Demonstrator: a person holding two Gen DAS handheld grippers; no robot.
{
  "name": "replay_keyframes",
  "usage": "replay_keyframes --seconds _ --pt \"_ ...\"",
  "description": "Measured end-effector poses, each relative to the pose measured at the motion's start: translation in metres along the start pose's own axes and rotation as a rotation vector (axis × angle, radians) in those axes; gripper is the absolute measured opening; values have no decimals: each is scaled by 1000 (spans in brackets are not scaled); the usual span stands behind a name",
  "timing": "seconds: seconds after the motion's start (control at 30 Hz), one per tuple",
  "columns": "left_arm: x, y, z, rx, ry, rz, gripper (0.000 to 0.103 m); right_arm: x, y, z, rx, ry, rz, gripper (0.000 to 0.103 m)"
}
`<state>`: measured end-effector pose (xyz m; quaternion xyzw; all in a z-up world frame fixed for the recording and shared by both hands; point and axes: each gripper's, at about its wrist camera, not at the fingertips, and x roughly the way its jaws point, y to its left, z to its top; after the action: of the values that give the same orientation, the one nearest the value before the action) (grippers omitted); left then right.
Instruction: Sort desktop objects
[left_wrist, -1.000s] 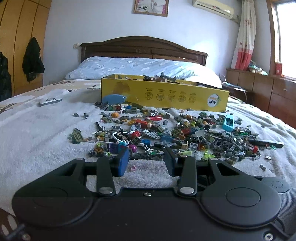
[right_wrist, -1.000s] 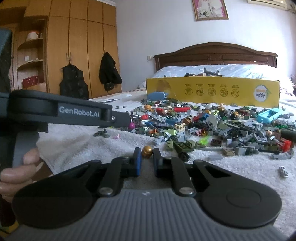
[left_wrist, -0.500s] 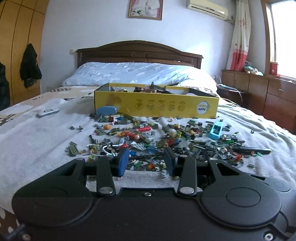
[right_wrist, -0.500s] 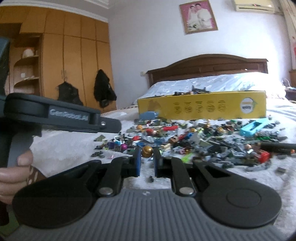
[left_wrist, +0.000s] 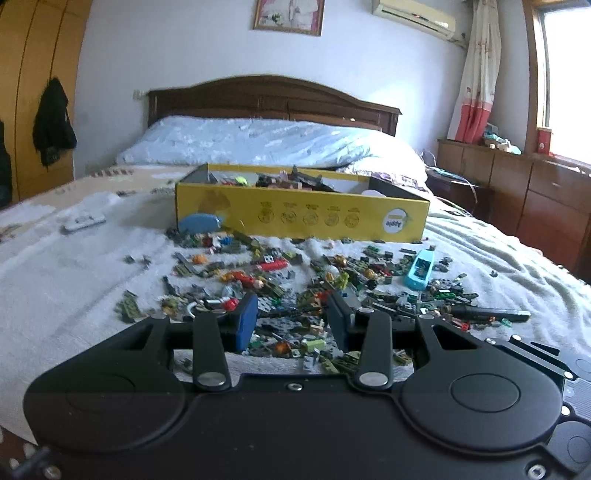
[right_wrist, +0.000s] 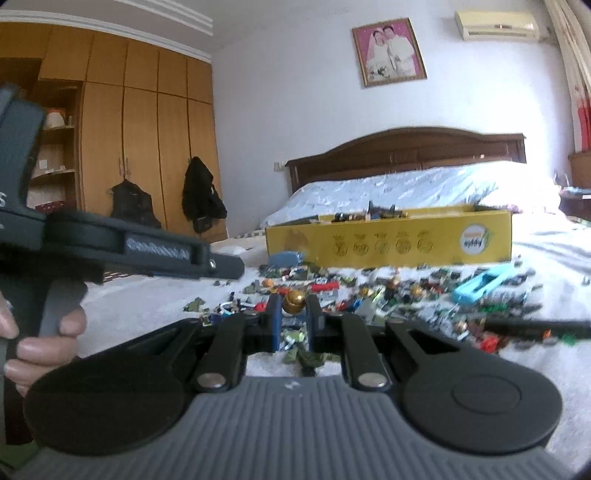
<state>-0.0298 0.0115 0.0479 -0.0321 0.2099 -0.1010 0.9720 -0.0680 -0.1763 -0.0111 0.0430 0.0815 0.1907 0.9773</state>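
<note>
Several small toy bricks lie in a loose pile (left_wrist: 295, 280) on the white bed cover, in front of a yellow cardboard box (left_wrist: 303, 218) that holds more bricks. My left gripper (left_wrist: 291, 315) hangs over the near edge of the pile, open, with nothing between its blue pads. My right gripper (right_wrist: 293, 308) is shut on a small gold ball piece (right_wrist: 293, 300), held above the pile (right_wrist: 406, 295) and short of the box (right_wrist: 388, 243). The right wrist view also has the left gripper's body (right_wrist: 159, 251) at far left, with a hand (right_wrist: 44, 332) holding it.
A light blue tray-like piece (left_wrist: 419, 269) and a long black piece (left_wrist: 487, 314) lie at the right of the pile. A blue oval piece (left_wrist: 199, 223) leans by the box's left corner. A white remote (left_wrist: 83, 221) lies far left. Pillows and a headboard stand behind.
Both grippers have risen, so the pile and the box sit lower in both views and more of the box's inside shows. The gold ball stays gripped in the right one.
</note>
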Motion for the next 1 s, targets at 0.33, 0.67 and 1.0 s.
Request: replay_keyframes --seconds 0.33,0.67,1.0 --pt "21 -8 15 44 -30 -1 39 2 -13 12 -9 -2 -60 16" --pt "66 -15 27 38 3 -26 39 22 -32 17 -28 11 -113 16" --pt "104 -6 55 18 -11 28 39 58 -55 40 -32 -34 -132 16"
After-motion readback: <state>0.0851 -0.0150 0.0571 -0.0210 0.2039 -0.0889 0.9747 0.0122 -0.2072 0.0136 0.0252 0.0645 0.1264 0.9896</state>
